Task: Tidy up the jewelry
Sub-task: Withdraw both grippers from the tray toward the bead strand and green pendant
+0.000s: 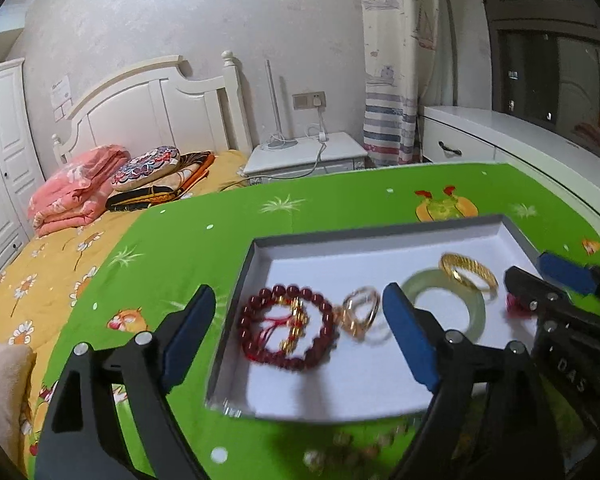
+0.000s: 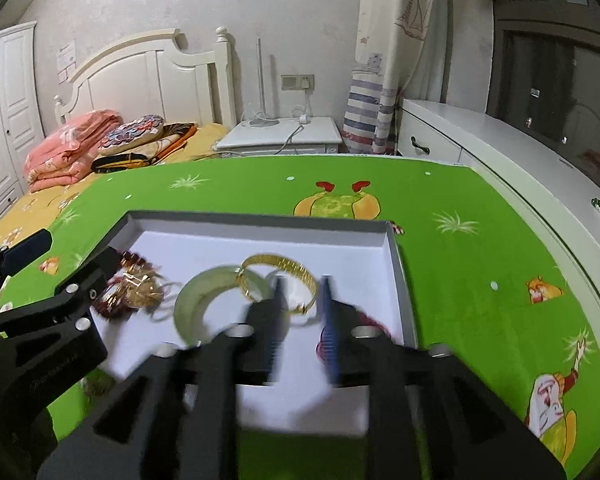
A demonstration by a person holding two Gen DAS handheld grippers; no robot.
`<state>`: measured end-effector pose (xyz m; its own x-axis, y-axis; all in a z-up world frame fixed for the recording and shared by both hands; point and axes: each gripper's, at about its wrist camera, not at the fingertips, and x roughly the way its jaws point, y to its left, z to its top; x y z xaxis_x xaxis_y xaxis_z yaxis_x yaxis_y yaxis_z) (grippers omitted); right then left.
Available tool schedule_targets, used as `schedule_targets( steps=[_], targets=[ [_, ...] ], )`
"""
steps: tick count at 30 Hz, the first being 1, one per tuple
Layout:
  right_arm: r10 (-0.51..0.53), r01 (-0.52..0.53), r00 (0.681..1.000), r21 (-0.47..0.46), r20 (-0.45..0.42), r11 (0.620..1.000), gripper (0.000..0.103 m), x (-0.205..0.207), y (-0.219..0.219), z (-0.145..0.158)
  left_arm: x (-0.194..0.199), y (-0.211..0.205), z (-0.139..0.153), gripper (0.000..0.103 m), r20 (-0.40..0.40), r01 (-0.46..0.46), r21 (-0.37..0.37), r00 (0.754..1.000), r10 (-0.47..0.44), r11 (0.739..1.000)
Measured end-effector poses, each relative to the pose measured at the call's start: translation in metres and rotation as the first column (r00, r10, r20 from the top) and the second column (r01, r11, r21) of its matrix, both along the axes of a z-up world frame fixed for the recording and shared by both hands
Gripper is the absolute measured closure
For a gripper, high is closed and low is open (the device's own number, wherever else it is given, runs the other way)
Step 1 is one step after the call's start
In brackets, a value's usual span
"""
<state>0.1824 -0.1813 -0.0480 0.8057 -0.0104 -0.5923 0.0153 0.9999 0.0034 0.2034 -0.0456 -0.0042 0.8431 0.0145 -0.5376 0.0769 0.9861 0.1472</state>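
Observation:
A shallow white box [image 1: 256,272] [image 2: 396,264] lies on the green cloth. In it are a dark red bead bracelet [image 1: 286,326], a thin gold ring bangle [image 1: 360,310], a pale green jade bangle [image 1: 446,304] [image 2: 196,300] and a gold bangle [image 1: 468,272] [image 2: 278,276]. My left gripper [image 1: 296,336] is open and empty, its jaws spanning the bead bracelet. My right gripper [image 2: 302,312] hovers over the box near the gold bangle, its jaws a narrow gap apart with nothing between them; a dark red item [image 2: 364,322] lies by its right finger.
More beads [image 1: 352,452] lie blurred on the green cartoon cloth [image 1: 204,240] in front of the box. A bed with folded quilts [image 1: 76,192] is at left, a white nightstand [image 1: 304,156] behind, a white cabinet [image 2: 480,136] at right.

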Motion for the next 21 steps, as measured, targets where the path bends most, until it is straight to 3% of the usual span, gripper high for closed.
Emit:
schedule_targets(
  steps=[7,13,15,21],
  targets=[
    [0.049,-0.049,0.998,0.015,0.041,0.999,0.057,-0.049,0.01,0.0,-0.047,0.031,-0.002,0.01,-0.012,-0.021,-0.055,1.0,0.021,0.998],
    [0.074,-0.075,0.997,0.012,0.037,0.997,0.054,-0.08,0.014,-0.008,-0.074,0.066,-0.014,0.01,-0.06,-0.064,-0.094,0.996,0.058,0.993],
    [0.074,-0.075,0.997,0.028,0.03,0.997,0.049,-0.09,0.012,-0.012,-0.085,0.073,-0.021,0.01,-0.064,-0.069,-0.087,0.996,0.063,0.994],
    [0.082,-0.083,0.996,0.031,0.024,0.996,0.048,-0.105,0.009,-0.017,-0.105,0.083,-0.028,0.006,-0.038,-0.068,-0.083,0.997,0.065,0.994]
  ],
)
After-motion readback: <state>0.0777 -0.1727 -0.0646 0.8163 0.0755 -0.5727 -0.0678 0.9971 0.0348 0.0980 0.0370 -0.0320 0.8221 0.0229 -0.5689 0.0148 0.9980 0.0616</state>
